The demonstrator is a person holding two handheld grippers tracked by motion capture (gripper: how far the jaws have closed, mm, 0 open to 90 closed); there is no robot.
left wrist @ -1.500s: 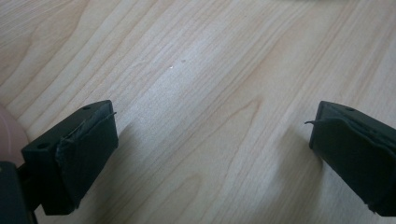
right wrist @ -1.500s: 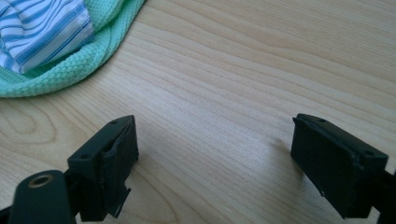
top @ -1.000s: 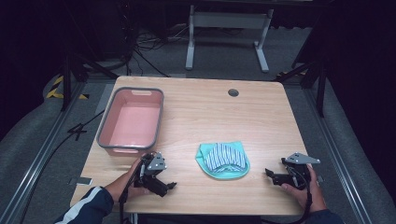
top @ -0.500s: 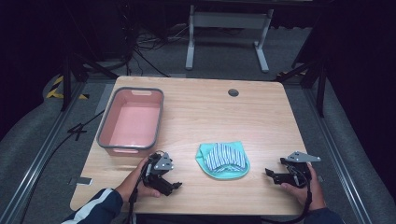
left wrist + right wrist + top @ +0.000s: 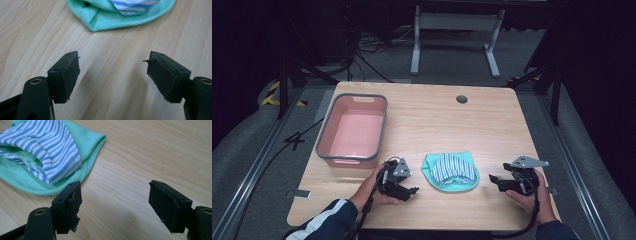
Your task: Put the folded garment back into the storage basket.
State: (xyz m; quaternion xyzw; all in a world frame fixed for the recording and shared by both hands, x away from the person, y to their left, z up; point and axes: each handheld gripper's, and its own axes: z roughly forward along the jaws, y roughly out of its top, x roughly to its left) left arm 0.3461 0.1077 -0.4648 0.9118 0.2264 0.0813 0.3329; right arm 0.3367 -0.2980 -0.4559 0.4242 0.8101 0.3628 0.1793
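Observation:
A mint-green cloth (image 5: 437, 180) lies near the table's front edge with a blue-and-white striped cloth (image 5: 453, 166) bunched on top of it. My left gripper (image 5: 412, 190) is just left of the pile, low over the wood, pointing at it. In the left gripper view the green cloth (image 5: 112, 17) and the striped cloth (image 5: 132, 5) lie ahead of the left gripper (image 5: 112, 58). My right gripper (image 5: 493, 180) is to the pile's right. In its own view the right gripper (image 5: 114, 185) has the striped cloth (image 5: 50, 147) and the green cloth (image 5: 92, 140) ahead on the left. Both grippers' jaws have just been closing, stand open, and have bare wood between them.
An empty pink basin (image 5: 354, 131) with a grey rim stands at the table's left. A round cable hole (image 5: 461, 99) sits near the far edge. A metal stand (image 5: 452, 30) and cables are on the floor behind the wooden table (image 5: 437, 120).
My left hand has moved right, closer to the cloth pile. My right hand has lifted slightly. The cloths and the basin lie as before.

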